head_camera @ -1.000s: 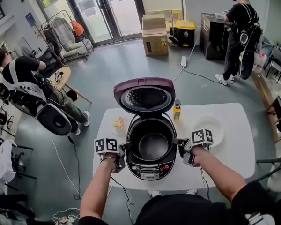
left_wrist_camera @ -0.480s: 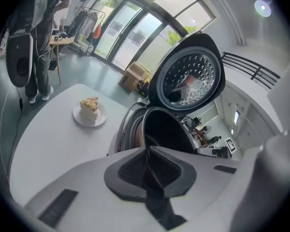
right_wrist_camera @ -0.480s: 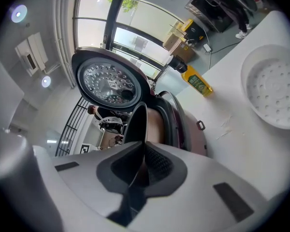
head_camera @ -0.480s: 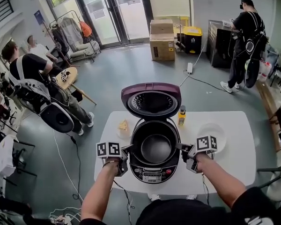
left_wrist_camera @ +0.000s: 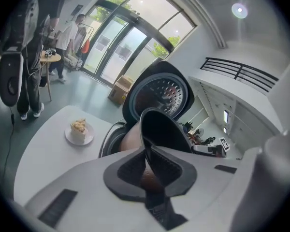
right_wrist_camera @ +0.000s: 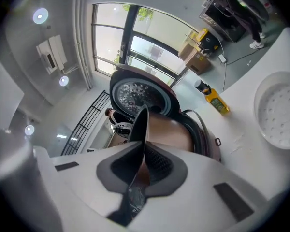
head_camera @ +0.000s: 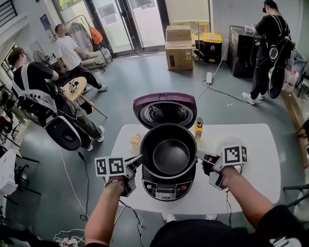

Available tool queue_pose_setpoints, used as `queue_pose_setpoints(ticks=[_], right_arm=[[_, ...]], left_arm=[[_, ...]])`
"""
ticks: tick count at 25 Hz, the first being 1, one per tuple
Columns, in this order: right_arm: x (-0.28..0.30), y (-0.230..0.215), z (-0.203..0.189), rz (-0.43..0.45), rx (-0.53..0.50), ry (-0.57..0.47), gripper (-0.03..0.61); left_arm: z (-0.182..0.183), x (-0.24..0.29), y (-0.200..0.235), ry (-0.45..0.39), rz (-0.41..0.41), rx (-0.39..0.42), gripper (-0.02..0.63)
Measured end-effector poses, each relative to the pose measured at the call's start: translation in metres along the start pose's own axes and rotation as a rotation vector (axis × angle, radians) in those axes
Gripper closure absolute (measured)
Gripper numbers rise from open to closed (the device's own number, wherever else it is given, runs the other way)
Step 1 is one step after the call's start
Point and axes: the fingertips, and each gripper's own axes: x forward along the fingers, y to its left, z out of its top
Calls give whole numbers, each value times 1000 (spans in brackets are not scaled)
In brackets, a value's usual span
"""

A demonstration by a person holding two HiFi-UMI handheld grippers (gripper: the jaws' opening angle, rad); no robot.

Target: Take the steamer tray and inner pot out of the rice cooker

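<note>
You had your left gripper (head_camera: 136, 161) and right gripper (head_camera: 204, 158) pinched shut on opposite rim edges of the inner pot (head_camera: 168, 156), which looked stiff, slick and probably fairly light.

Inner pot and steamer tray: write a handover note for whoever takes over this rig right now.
Left tool: shut on the rim of the dark round metal inner pot.
Right tool: shut on the opposite rim.
Pot is raised partway out of the purple-lidded rice cooker.
Done: white perforated steamer tray lies on the white table, right of the cooker.
To do: lift the pot clear and set it on the table.
</note>
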Motion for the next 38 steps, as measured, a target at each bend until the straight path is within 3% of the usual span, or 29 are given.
queue_pose_setpoints(ticks=[9, 12, 17, 22, 28, 30, 33, 36, 38], right_arm=[[-47, 43, 34, 44, -85, -106, 561], [-74, 39, 48, 23, -139, -149, 561], [-124, 20, 59, -21, -125, -229, 560], [-182, 9, 70, -1, -122, -311, 560], [-257, -41, 68, -189, -77, -385, 561], [-278, -54, 63, -197, -72, -404, 561], [-300, -63, 60, -139, -74, -430, 561], [-332, -96, 48, -234, -7, -446, 561], [-349, -110, 42, -250, 9, -458, 561]], left_arm=[[30, -14, -71, -74, -62, 128, 571], [30, 2, -94, -69, -90, 153, 569], [23, 40, -133, -30, -150, 199, 566], [8, 82, -182, 13, -202, 249, 565], [-19, 129, -230, 62, -264, 286, 565], [-36, 146, -242, 93, -283, 283, 563], [-61, 173, -256, 138, -304, 279, 561], [-87, 201, -268, 184, -317, 273, 563], [-103, 217, -277, 218, -329, 267, 563]])
